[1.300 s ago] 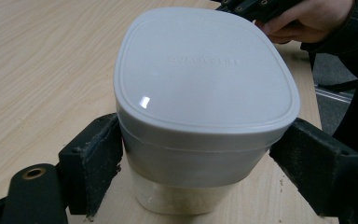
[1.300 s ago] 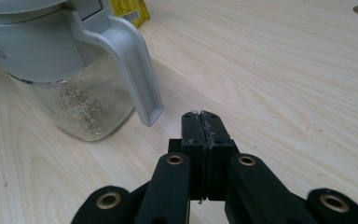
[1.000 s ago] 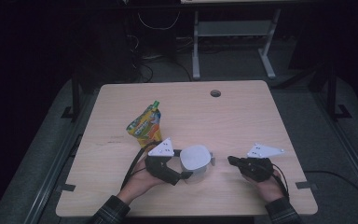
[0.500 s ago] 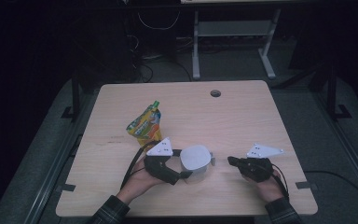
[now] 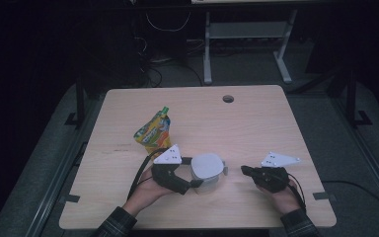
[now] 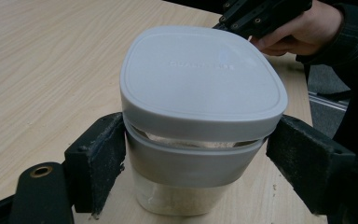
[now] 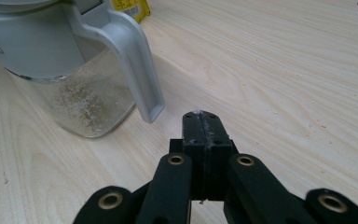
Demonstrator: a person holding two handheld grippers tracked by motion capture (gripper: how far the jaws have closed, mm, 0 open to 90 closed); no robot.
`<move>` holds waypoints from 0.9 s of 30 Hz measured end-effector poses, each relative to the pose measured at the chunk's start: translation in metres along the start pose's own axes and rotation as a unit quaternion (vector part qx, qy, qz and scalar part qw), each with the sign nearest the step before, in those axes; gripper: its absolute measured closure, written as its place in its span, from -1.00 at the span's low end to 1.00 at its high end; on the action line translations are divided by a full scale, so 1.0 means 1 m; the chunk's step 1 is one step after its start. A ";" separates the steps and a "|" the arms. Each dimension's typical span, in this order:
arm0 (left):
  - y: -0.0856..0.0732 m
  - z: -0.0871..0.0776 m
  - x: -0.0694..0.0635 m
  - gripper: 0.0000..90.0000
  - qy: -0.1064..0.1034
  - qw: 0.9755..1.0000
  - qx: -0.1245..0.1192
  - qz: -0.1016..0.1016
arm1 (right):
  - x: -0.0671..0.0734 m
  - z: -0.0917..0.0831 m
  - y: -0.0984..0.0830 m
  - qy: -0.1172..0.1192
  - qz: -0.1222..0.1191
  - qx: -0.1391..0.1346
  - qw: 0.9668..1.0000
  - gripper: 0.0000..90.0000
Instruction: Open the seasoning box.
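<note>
Nothing moved, jar point(image 6: 200, 116) between left fingers point(image 6: 98, 163)

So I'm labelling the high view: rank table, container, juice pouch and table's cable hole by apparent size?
1. table
2. container and juice pouch, too alike to rank
3. cable hole

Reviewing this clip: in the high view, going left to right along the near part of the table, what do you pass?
Juice pouch → left gripper, its fingers either side of the container → grey-lidded container → right gripper, fingers together, holding nothing.
</note>
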State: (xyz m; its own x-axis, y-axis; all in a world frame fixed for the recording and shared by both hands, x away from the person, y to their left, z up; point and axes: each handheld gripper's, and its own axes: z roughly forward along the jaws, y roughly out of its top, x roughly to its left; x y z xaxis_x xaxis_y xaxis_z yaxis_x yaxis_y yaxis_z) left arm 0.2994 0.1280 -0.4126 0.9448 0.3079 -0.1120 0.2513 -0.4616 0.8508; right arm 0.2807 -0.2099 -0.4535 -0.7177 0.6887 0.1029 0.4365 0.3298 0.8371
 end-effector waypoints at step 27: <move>0.005 -0.004 -0.002 -0.54 0.005 1.000 -0.013 0.000 | -0.001 -0.001 0.000 -0.002 -0.001 -0.002 1.000 0.99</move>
State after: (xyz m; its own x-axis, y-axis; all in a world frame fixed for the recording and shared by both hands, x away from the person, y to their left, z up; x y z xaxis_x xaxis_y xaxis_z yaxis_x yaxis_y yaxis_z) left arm 0.2984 0.1282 -0.4061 0.9425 0.3168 -0.1067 0.2457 -0.4401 0.8637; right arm 0.2808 -0.2107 -0.4531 -0.7164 0.6905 0.0998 0.4332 0.3282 0.8394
